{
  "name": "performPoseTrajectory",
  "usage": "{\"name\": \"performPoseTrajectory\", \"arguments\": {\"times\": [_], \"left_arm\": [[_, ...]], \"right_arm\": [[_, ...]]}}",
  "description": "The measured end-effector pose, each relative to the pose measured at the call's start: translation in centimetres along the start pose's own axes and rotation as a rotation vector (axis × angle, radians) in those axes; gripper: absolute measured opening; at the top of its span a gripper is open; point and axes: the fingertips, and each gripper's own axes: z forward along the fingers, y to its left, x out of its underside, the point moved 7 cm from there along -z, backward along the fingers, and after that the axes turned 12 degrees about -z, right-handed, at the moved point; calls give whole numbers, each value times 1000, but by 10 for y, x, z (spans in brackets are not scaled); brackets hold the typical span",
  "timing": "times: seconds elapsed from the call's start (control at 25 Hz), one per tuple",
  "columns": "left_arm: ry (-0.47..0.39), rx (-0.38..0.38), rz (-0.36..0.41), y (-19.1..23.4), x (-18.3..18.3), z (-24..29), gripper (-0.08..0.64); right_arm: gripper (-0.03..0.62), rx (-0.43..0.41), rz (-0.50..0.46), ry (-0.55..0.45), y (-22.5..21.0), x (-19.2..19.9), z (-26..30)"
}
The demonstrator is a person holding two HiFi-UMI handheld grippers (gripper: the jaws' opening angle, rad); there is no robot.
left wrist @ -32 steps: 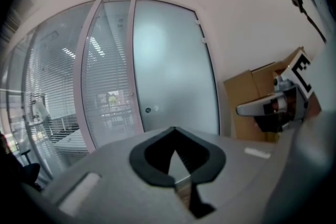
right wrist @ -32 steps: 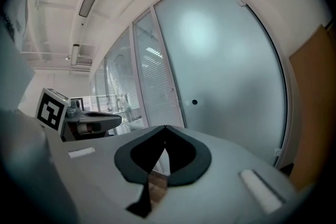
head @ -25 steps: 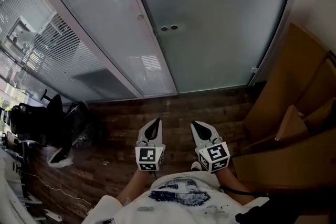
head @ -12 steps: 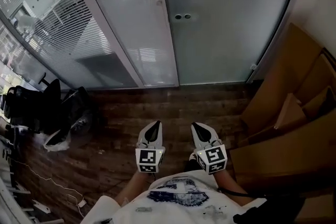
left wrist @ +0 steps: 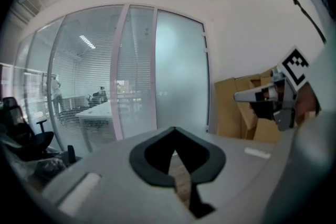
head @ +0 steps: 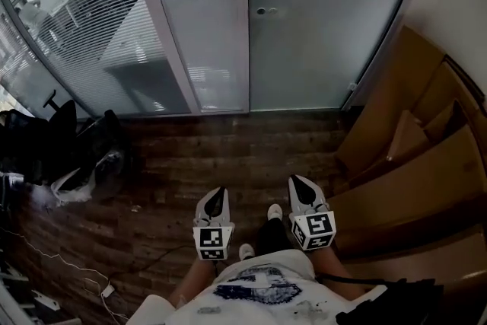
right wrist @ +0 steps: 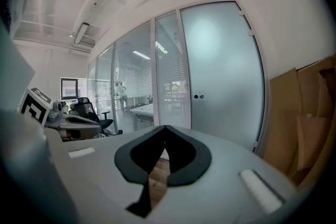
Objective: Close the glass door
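1. Glass door [head: 327,19] is standing in the upper middle of the head view. Its left edge seems to be meeting the white post [head: 247,27], so I am judging it shut or nearly so.
2. The left gripper [head: 219,192] and right gripper [head: 297,180] are hanging low in the frame, well apart from the door. Each has its jaws pressed together and is gripping nothing.
3. The door may be resting unlatched and could swing back open, since nothing is touching it to check. Closed tips pushing on the smooth frosted pane could also slip, away from the round fittings [head: 266,11].
4. The wooden floor [head: 228,156] is lying open between the person and the door. Cardboard boxes [head: 411,156] are crowding the right side, close to the door's far edge.
5. A black chair and bags [head: 53,148] are sitting at the left, and loose cables [head: 46,255] are trailing at the lower left, risking a snagged foot.
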Motion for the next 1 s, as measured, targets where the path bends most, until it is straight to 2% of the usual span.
{"name": "performPoseTrajectory", "arguments": {"times": [0.12,0.36,0.56,0.84,1.0], "left_arm": [[11,8,-28,4,9,-22,2],[-12,23,-27,6,6,-39,2],[-13,33,-30,2,5,-43,2],[34,36,-38,-15,23,-33,2],[43,43,-34,-33,10,-24,2]], "right_arm": [[8,20,-11,16,8,-3,-17],[8,41,10,-20,16,-13,-34],[8,14,17,-26,28,-12,-39],[8,-37,4,-24,32,1,-38],[6,-68,-42,0,27,10,-37]]}}
